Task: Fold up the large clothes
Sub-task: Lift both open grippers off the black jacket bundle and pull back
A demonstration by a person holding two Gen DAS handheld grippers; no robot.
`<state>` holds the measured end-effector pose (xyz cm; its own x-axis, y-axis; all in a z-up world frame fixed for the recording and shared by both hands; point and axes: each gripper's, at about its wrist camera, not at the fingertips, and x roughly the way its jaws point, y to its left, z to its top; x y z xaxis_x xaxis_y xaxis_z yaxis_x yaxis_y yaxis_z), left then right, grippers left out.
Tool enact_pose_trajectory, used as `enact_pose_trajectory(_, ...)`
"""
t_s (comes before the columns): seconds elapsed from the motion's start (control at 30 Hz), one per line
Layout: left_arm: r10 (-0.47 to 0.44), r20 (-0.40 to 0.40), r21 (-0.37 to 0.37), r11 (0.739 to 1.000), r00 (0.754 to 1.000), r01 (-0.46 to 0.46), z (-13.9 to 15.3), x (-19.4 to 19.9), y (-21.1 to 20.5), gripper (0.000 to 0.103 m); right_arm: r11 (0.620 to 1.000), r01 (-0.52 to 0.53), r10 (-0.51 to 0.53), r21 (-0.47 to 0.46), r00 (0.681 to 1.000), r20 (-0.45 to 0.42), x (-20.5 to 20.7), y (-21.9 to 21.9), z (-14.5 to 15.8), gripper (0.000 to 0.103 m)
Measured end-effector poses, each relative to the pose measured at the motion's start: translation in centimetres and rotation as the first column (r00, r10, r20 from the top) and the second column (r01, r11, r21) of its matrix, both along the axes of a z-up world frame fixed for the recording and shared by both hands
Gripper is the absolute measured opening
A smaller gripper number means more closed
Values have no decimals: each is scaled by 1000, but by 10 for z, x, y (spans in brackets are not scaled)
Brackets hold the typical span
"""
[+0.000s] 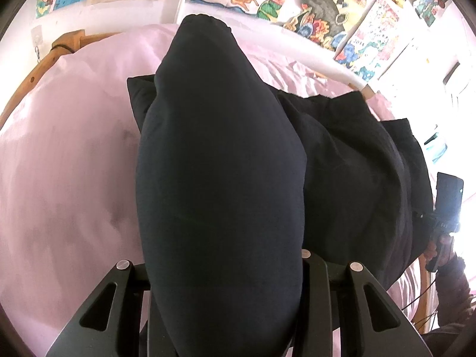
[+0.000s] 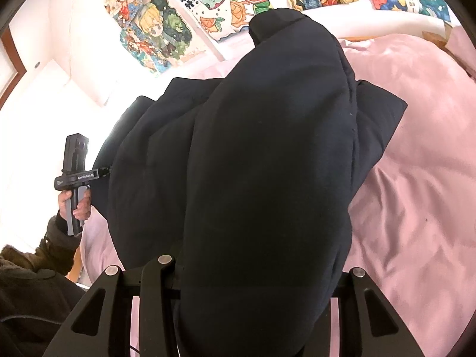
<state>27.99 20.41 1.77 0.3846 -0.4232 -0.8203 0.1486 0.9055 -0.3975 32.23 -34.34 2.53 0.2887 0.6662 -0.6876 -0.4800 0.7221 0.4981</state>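
Observation:
A large dark navy garment (image 1: 220, 178) lies on a pink bed sheet (image 1: 65, 148). One thick part of it runs from my left gripper (image 1: 226, 267) away toward the wall, and the jaws are shut on it; the fingertips are hidden under the cloth. In the right wrist view the same garment (image 2: 267, 163) drapes over my right gripper (image 2: 255, 270), which is shut on another part of it. The rest of the garment (image 1: 357, 163) lies bunched between the two grippers. The left gripper's body and the hand that holds it show in the right wrist view (image 2: 74, 178).
The bed has a wooden frame (image 1: 26, 89) and a white rail (image 1: 312, 56). Colourful drawings (image 2: 214, 3) cover the wall behind. The pink sheet (image 2: 416, 193) extends on both sides of the garment. The person's dark sleeve (image 2: 38, 267) is at lower left.

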Motion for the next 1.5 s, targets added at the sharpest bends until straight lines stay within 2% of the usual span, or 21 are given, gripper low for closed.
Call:
enact_pose_trajectory(0.13,18,-31,15,1000,999,-17,-10,17,-14,33,1000,20,-20,-6,999,-27,9,10,-7,42)
enact_pose_trajectory(0.4,73,-123,13,997,990,-72,-27,45,-21,54,999,48,-48,1,991,-121,33,16,-31,62)
enact_pose_trajectory(0.5,113,-144,13,994,983,-112,-31,52,-20,65,998,65,-64,-1,988,-141,39,17,-37,73)
enact_pose_trajectory(0.57,152,-146,24,988,978,-150,-34,51,-16,77,996,85,-86,-13,986,-144,43,19,-39,83)
enact_pose_trajectory(0.73,201,-99,79,978,975,-193,-31,43,-20,79,988,137,-145,-74,982,-123,40,21,-41,101)
enact_pose_trajectory(0.97,217,39,228,948,975,-220,-15,19,-36,79,948,263,-264,-177,964,20,16,32,-31,103)
enact_pose_trajectory(1.1,236,61,290,926,970,-243,-9,16,-48,79,902,347,-327,-256,938,117,3,43,-20,103)
enact_pose_trajectory(1.13,235,74,319,915,969,-247,-9,16,-56,79,883,370,-337,-287,928,159,-3,48,-17,103)
enact_pose_trajectory(1.2,237,97,359,898,967,-256,-6,10,-62,79,857,408,-367,-315,912,183,-11,51,-14,103)
enact_pose_trajectory(1.3,273,161,447,837,948,-317,-3,-4,-72,79,821,438,-372,-367,897,239,-19,66,-11,103)
enact_pose_trajectory(1.4,285,199,455,820,938,-346,-2,-18,-74,79,784,498,-406,-371,863,301,-28,67,-10,103)
enact_pose_trajectory(1.5,345,248,430,798,905,-422,1,-32,-69,79,766,551,-453,-331,828,330,-36,65,-10,103)
